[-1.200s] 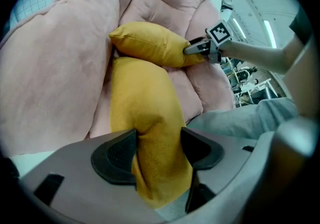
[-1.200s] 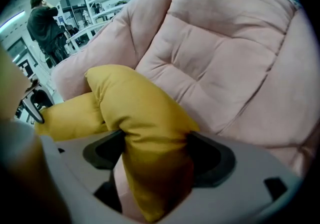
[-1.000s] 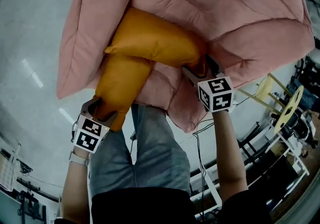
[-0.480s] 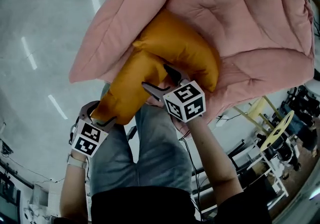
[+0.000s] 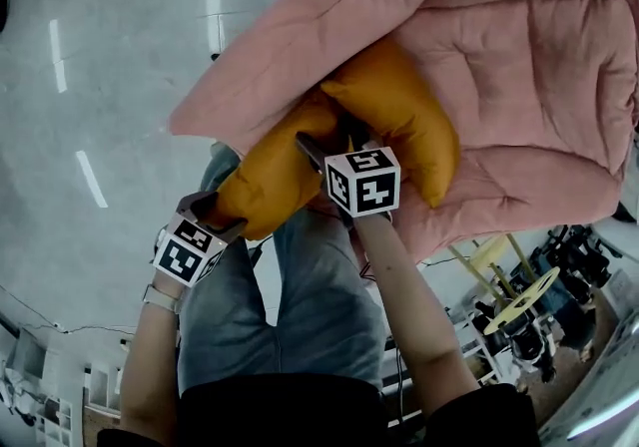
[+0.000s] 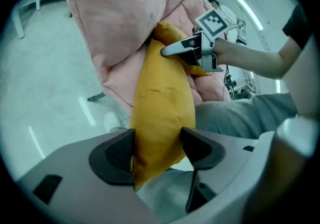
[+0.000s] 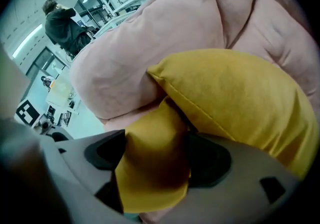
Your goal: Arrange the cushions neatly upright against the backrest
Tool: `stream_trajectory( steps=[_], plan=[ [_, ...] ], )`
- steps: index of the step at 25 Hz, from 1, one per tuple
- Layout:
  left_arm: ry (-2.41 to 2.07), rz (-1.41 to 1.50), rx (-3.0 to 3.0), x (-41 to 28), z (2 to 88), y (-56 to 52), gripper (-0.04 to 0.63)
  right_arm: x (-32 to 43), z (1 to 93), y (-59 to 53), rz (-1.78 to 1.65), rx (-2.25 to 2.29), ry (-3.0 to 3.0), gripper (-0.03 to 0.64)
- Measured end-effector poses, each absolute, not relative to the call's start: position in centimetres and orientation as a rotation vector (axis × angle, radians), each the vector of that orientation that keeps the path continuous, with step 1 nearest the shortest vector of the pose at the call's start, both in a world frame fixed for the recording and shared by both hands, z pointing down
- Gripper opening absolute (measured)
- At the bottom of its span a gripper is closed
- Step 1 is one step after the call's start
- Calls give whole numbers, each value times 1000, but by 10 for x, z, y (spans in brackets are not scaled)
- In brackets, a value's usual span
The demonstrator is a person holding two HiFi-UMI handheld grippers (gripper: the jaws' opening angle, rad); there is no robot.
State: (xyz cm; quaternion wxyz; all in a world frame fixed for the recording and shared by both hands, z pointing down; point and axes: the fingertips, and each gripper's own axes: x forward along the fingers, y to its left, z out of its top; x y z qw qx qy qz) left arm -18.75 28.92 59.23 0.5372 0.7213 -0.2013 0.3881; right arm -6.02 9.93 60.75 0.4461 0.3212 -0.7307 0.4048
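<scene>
Two orange cushions rest against the pink padded seat at the centre of the head view. The long cushion slants toward the lower left, and the plumper cushion touches it at the upper right. The left tongs stand wide and grip the long cushion's lower end, with pads pressed on both sides. The right tongs, equally wide, clamp a fold of orange fabric where the cushions meet; which cushion it belongs to is unclear. Grey floor fills the left.

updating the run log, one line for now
left gripper: shut on yellow cushion | right gripper: shut on its far end | second cushion: on pink chair
</scene>
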Motion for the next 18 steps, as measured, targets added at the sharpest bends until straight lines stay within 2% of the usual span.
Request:
stream_trajectory(
  steps=[8, 11, 18],
  plan=[
    [-512, 911, 1708, -197, 581, 280, 202, -67, 601, 96, 1054, 820, -1820, 202],
    [-468, 913, 1736, -197, 564, 280, 180, -63, 588, 101, 1104, 836, -1835, 173],
    [-341, 1015, 1804, -229, 515, 274, 169, -70, 548, 115, 1300, 910, -1886, 166]
  ],
)
